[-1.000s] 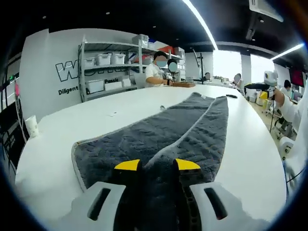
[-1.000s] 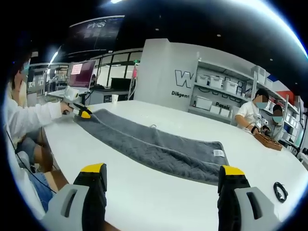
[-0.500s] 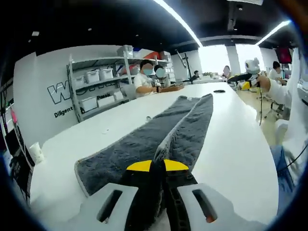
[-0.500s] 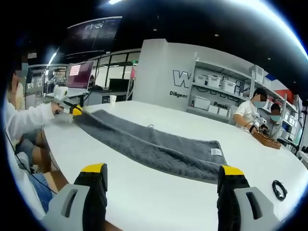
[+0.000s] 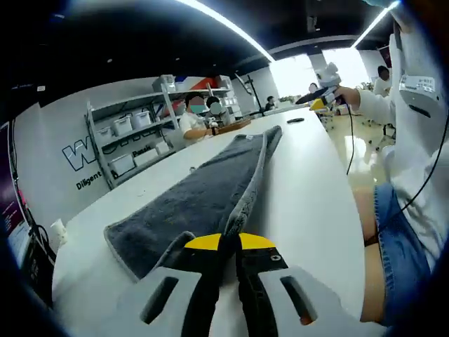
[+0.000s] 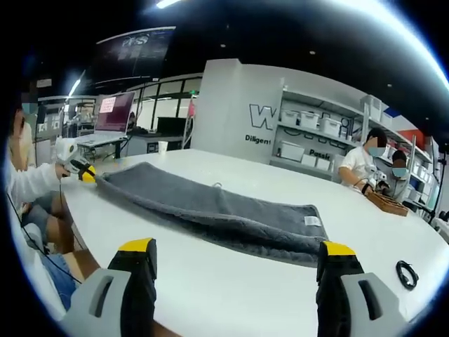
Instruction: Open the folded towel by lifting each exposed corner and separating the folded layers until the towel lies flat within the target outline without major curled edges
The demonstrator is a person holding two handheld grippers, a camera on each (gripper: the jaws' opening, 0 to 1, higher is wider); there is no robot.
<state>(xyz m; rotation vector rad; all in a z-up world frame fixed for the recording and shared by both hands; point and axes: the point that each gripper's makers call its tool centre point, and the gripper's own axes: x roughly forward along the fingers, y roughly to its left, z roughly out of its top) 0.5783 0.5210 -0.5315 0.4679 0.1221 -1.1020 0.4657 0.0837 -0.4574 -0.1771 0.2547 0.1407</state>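
Observation:
A long dark grey towel (image 5: 203,196) lies lengthwise on the white table (image 5: 309,203), its top layer raised at the near end. My left gripper (image 5: 229,243) is shut on that lifted corner, the cloth pinched between the yellow-tipped jaws. In the right gripper view the same towel (image 6: 210,210) stretches across the table with a white label near its right end. At the towel's far left end I see the left gripper (image 6: 83,174) holding the corner up. My right gripper (image 6: 235,251) stands open above the table's near edge, apart from the towel.
Shelving with white bins (image 6: 316,133) and seated people (image 6: 365,168) stand behind the table. A black cable (image 6: 408,278) lies on the table at the right. A paper cup (image 5: 55,230) stands at the far left. The holder's legs (image 5: 393,253) are beside the table edge.
My left gripper has pulled the towel corner back and up, drawing the top layer over toward the table's edge. The right gripper has stayed open and still.

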